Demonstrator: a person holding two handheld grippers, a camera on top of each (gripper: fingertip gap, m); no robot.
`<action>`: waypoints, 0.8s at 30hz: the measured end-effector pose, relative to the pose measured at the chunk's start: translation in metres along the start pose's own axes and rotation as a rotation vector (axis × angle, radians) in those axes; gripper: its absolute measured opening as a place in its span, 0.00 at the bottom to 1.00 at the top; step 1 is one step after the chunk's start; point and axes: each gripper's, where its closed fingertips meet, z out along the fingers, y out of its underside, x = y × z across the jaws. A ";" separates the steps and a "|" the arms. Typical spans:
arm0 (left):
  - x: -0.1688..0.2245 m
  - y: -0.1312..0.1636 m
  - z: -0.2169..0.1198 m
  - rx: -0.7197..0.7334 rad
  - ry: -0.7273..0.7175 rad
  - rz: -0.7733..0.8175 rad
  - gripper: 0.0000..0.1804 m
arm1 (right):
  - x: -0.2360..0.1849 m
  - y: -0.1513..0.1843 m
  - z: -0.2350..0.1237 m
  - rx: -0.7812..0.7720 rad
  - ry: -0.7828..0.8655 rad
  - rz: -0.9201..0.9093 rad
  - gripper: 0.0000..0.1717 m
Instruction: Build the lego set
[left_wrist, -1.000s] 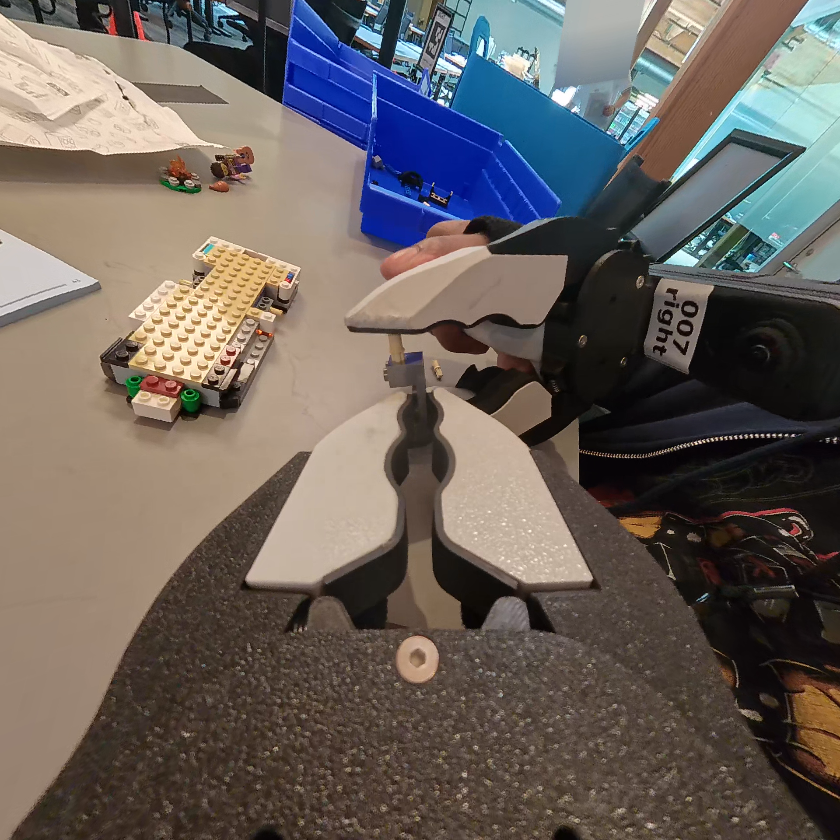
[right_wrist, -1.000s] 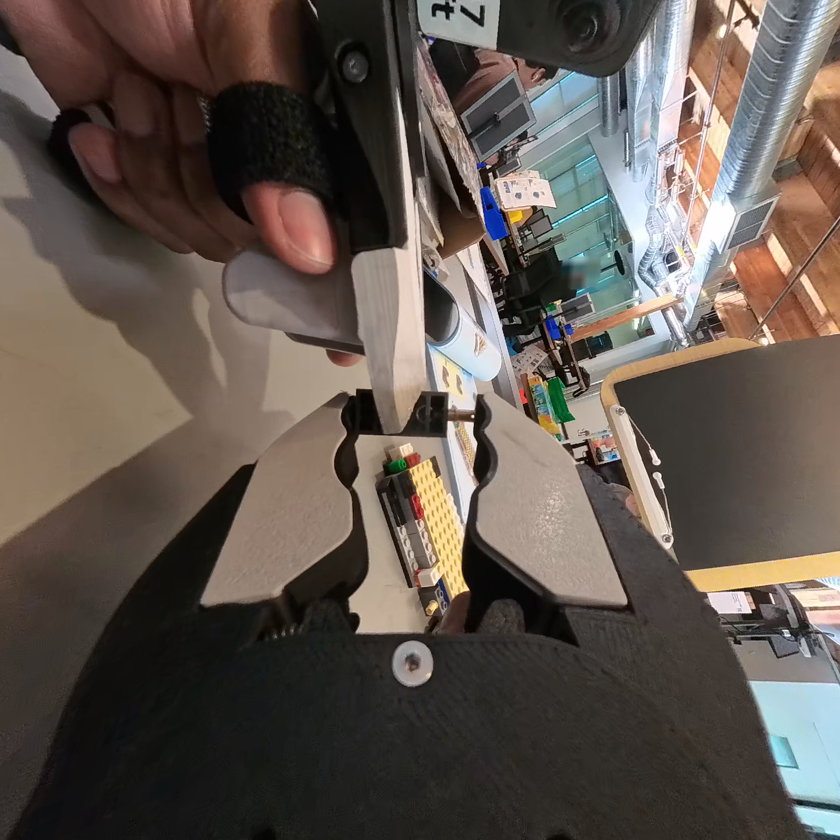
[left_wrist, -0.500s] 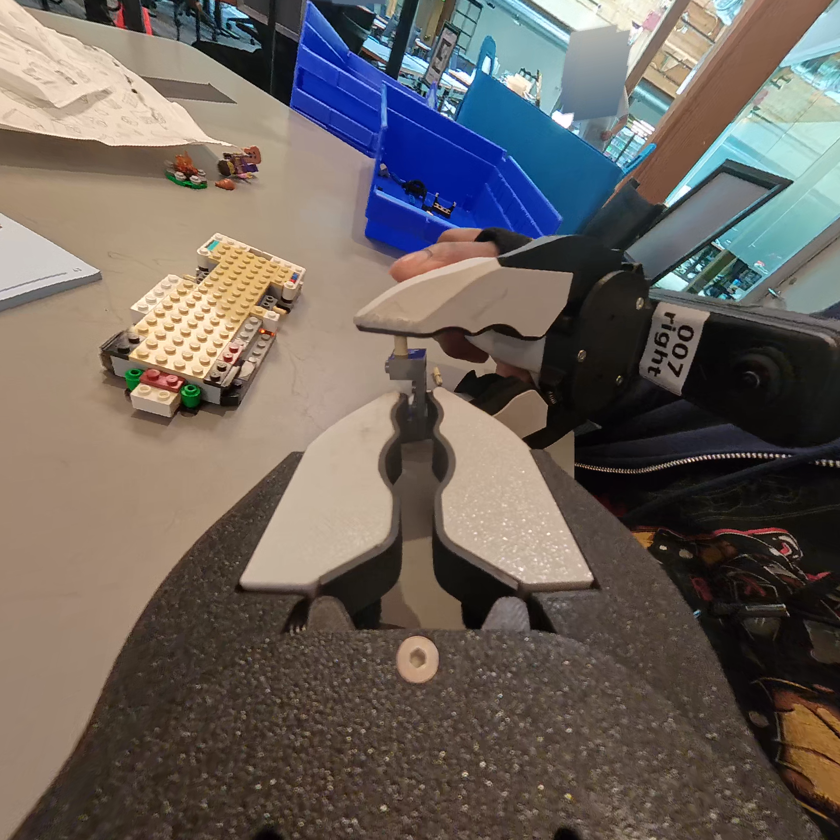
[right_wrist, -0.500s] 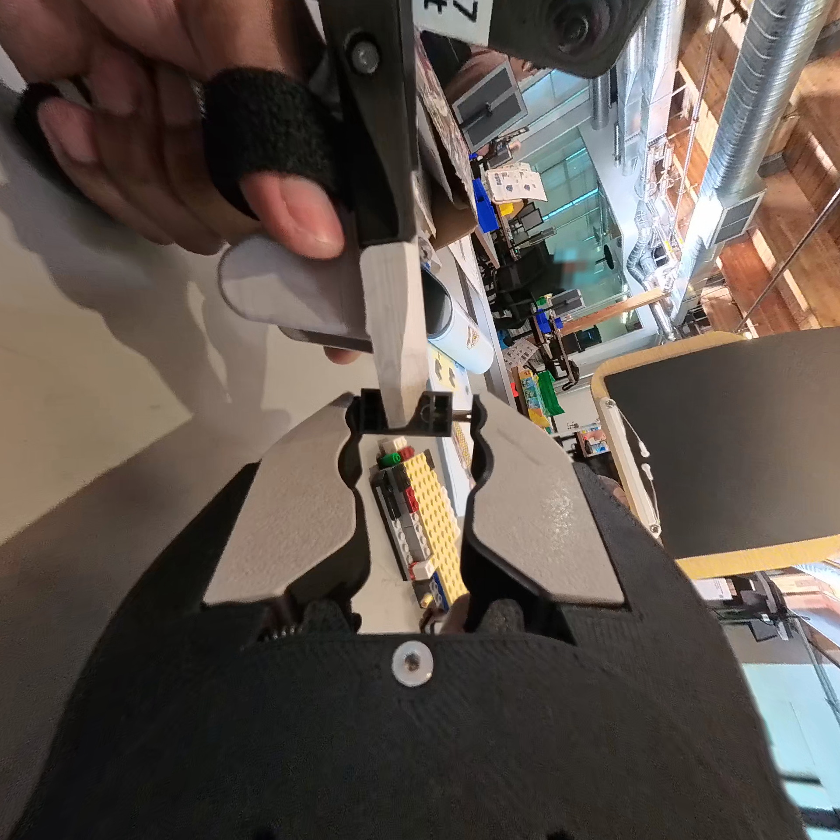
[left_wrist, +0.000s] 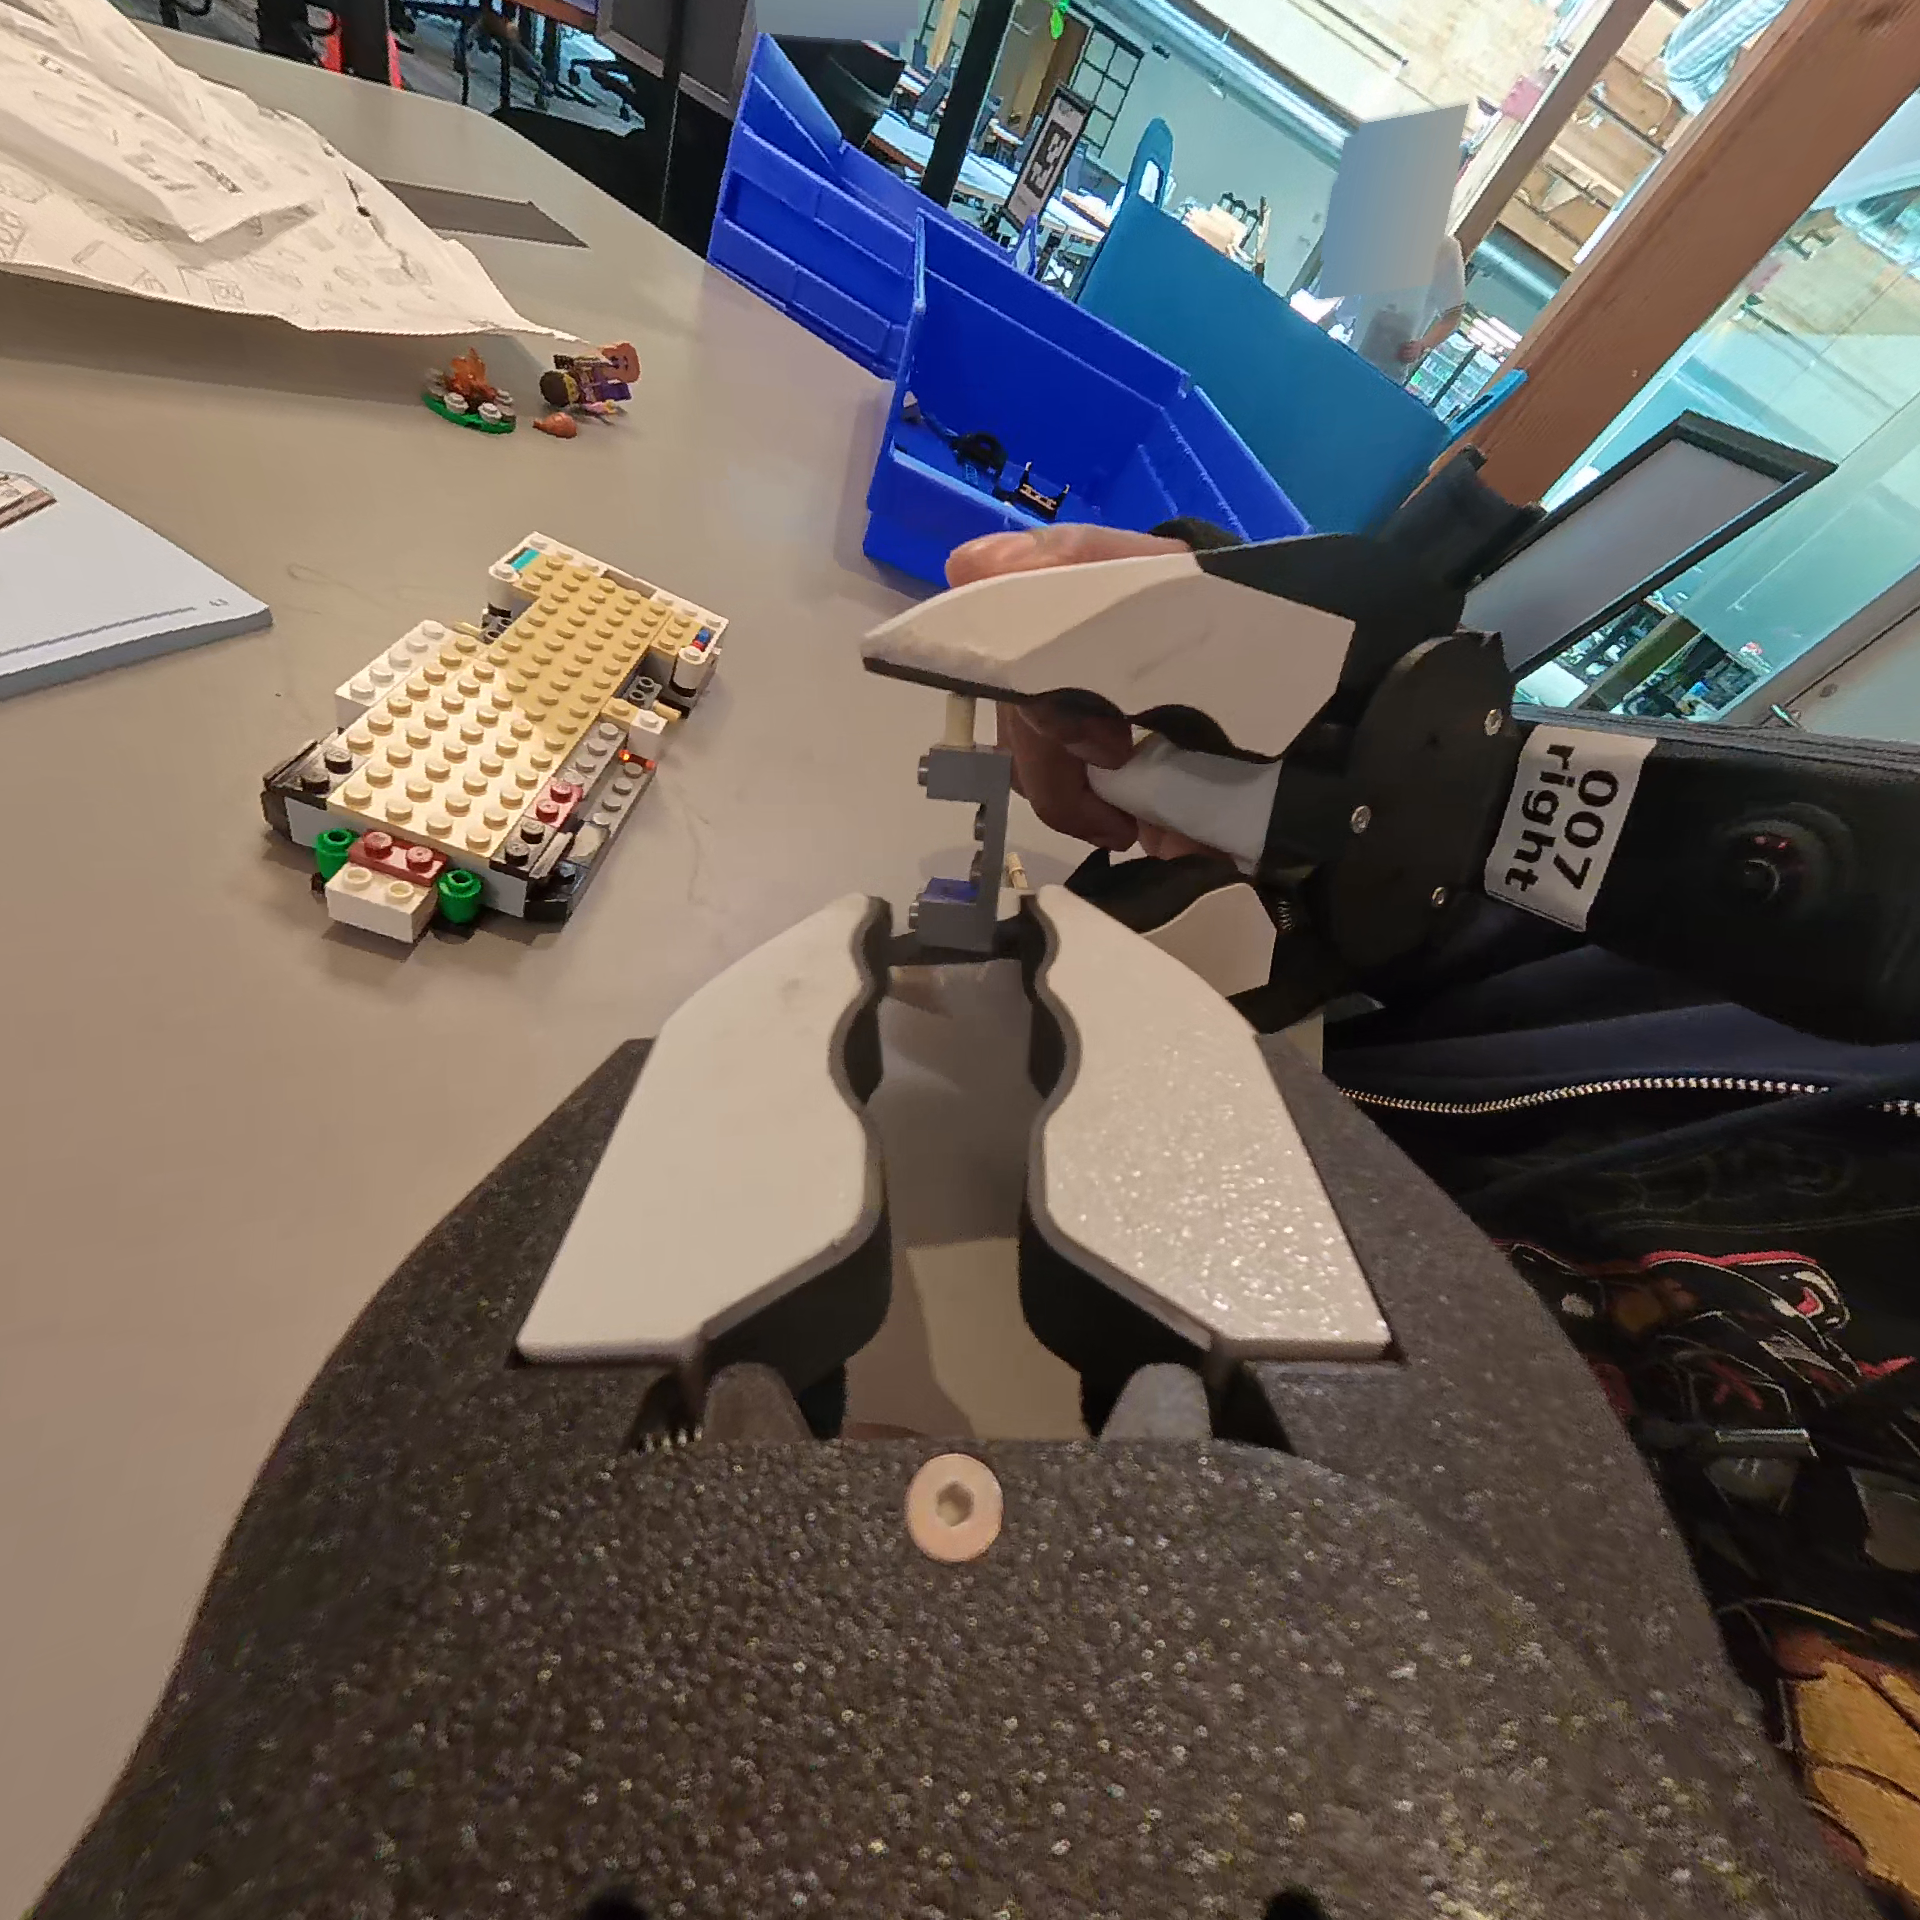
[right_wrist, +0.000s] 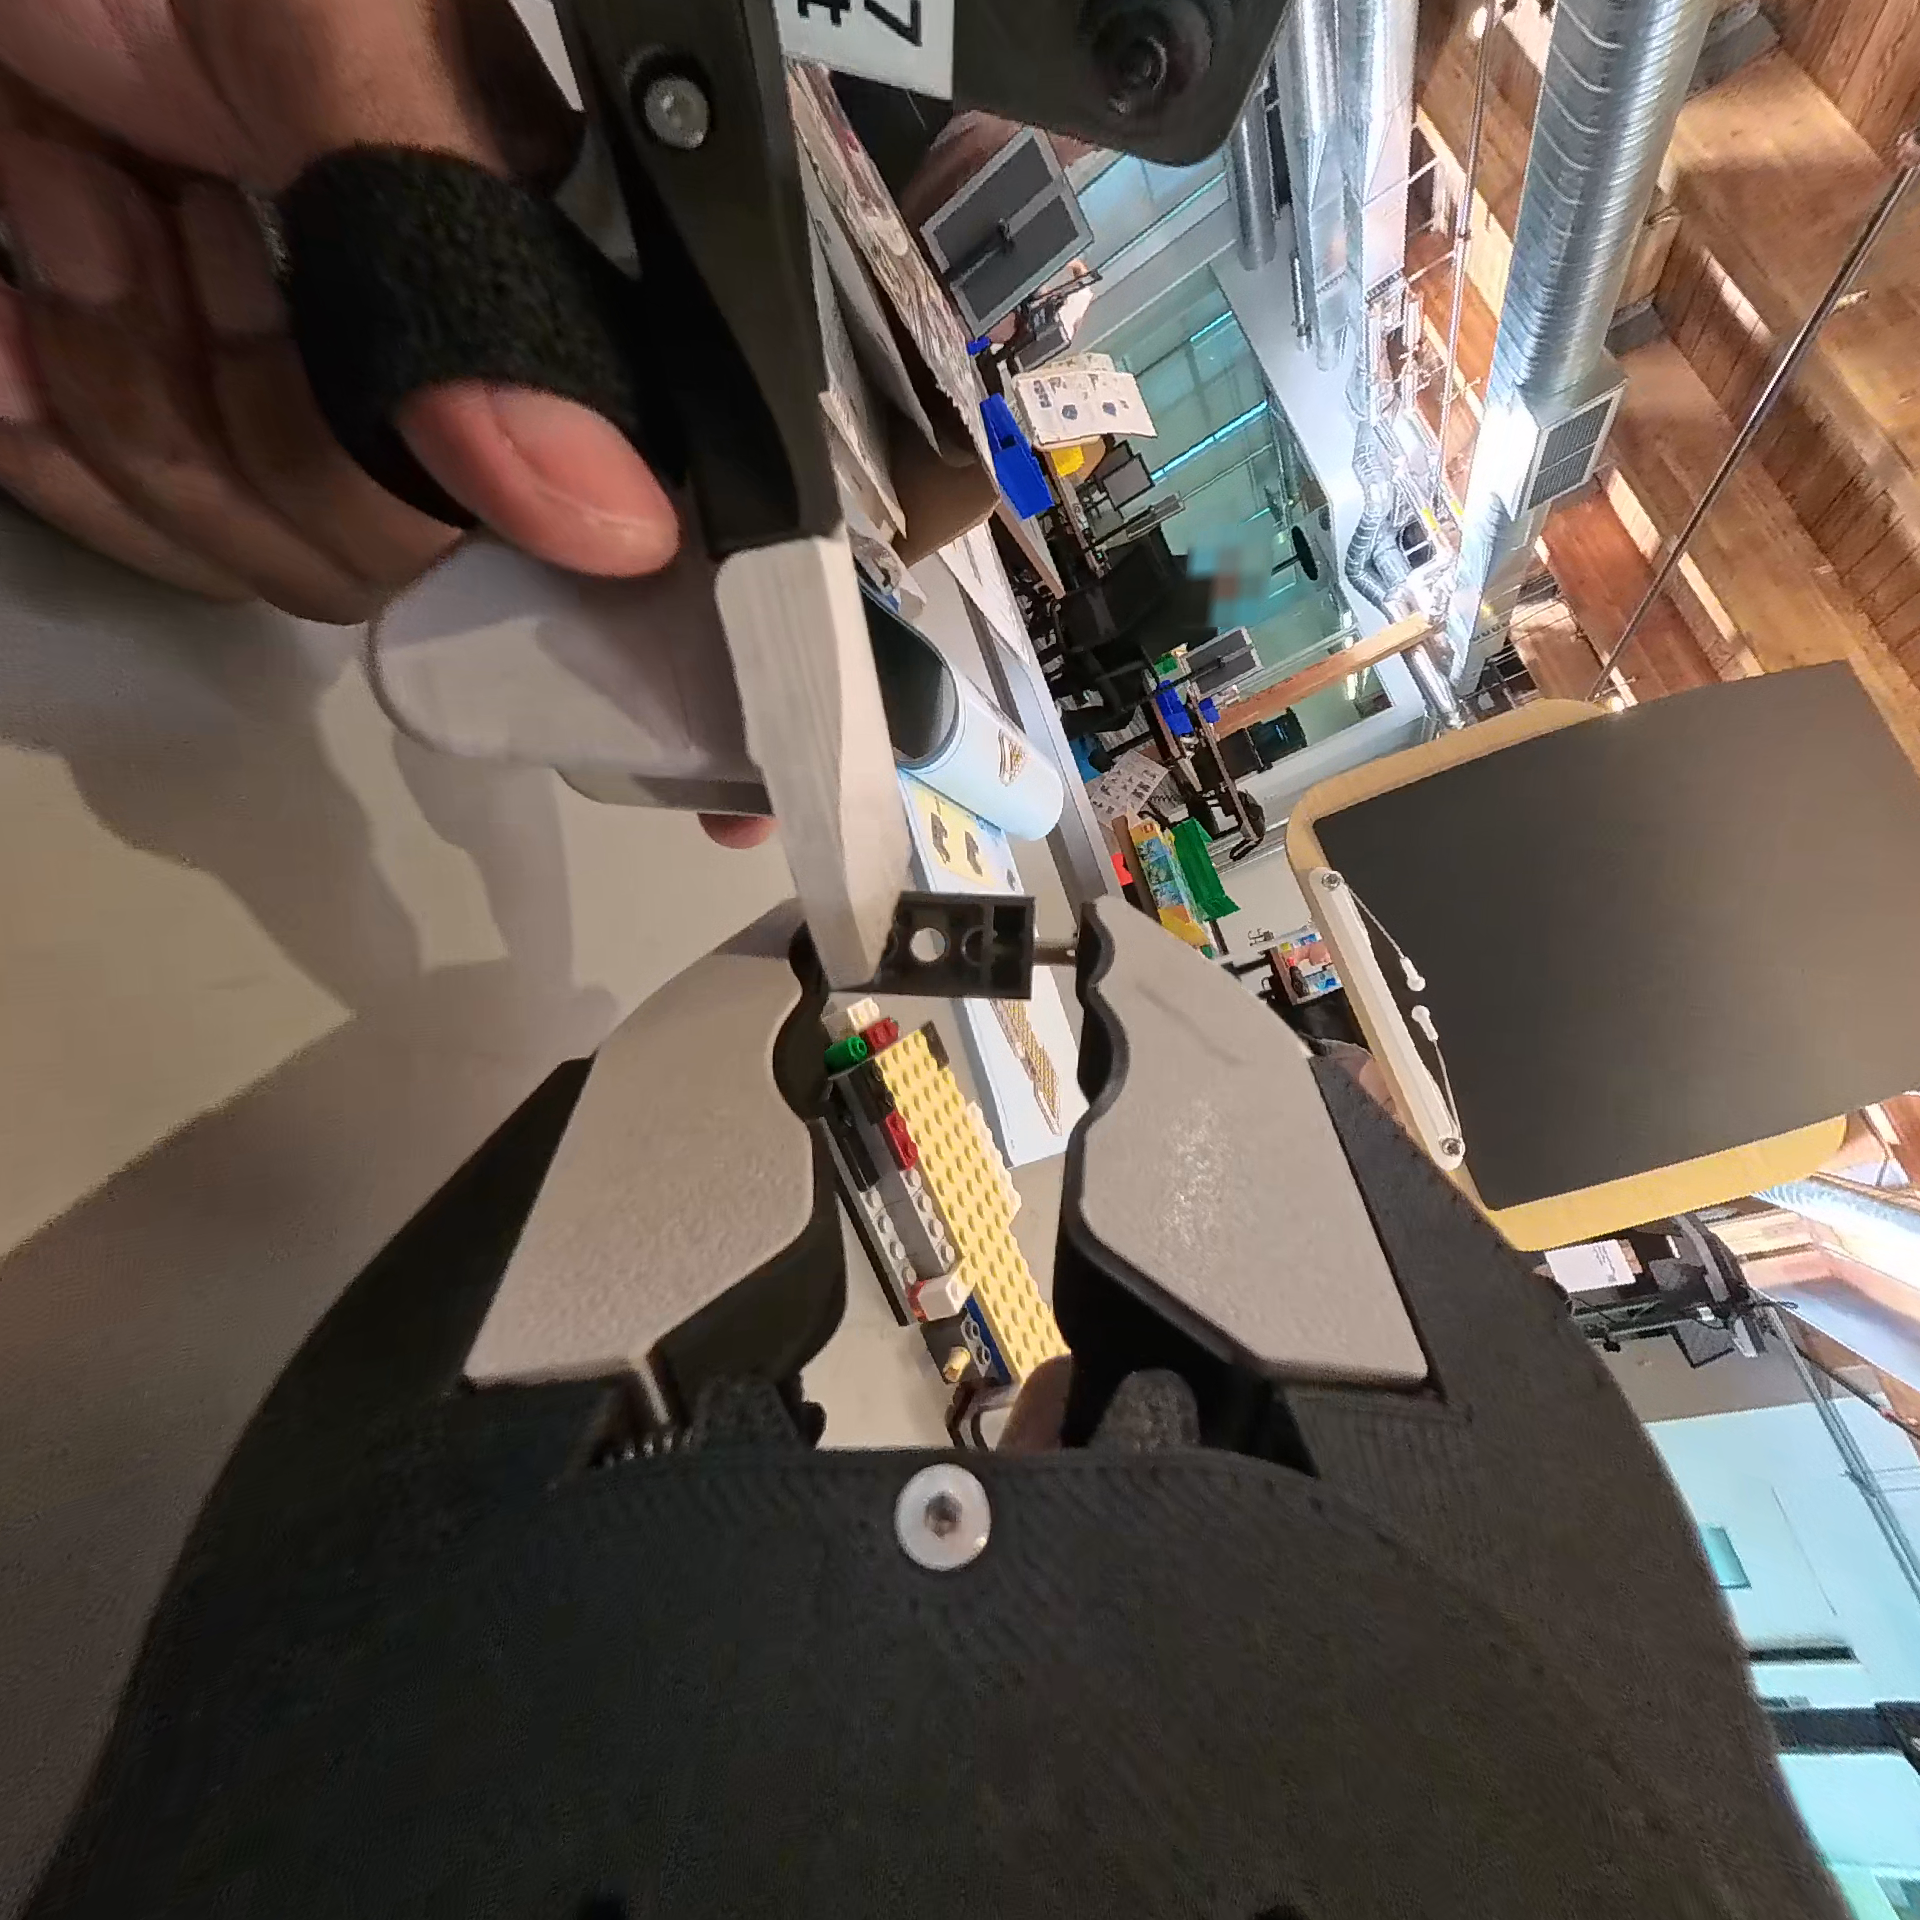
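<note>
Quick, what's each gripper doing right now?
Left gripper: open around the piece's lower end.
Right gripper: clamped end to end on the small grey brick piece.

We see a plain grey desk (left_wrist: 187, 1091). At ten o'clock lies a flat brick-built plate assembly (left_wrist: 488, 727), tan-studded on top, edged in white, black and grey, with two green studs and a dark red piece at its near end. At twelve o'clock stand bright blue plastic bins (left_wrist: 1039, 416). A small grey angular brick piece (left_wrist: 971, 831), with a cream peg on top and a blue spot low down, sits at centre. Both grippers have pale grey fingers (left_wrist: 727, 1122) in speckled black housings. At eleven o'clock, white printed paper sheets (left_wrist: 187, 208).
</note>
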 end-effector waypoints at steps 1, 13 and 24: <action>0.001 -0.001 0.000 0.005 0.001 0.008 0.09 | 0.000 0.000 0.000 0.002 0.002 0.000 0.27; -0.033 0.009 -0.020 -0.237 -0.408 0.482 0.08 | -0.006 0.013 -0.002 -0.084 -0.109 -0.153 0.29; -0.038 0.035 -0.027 -0.508 -0.470 0.848 0.09 | -0.035 0.004 0.001 -0.136 -0.415 -0.087 0.23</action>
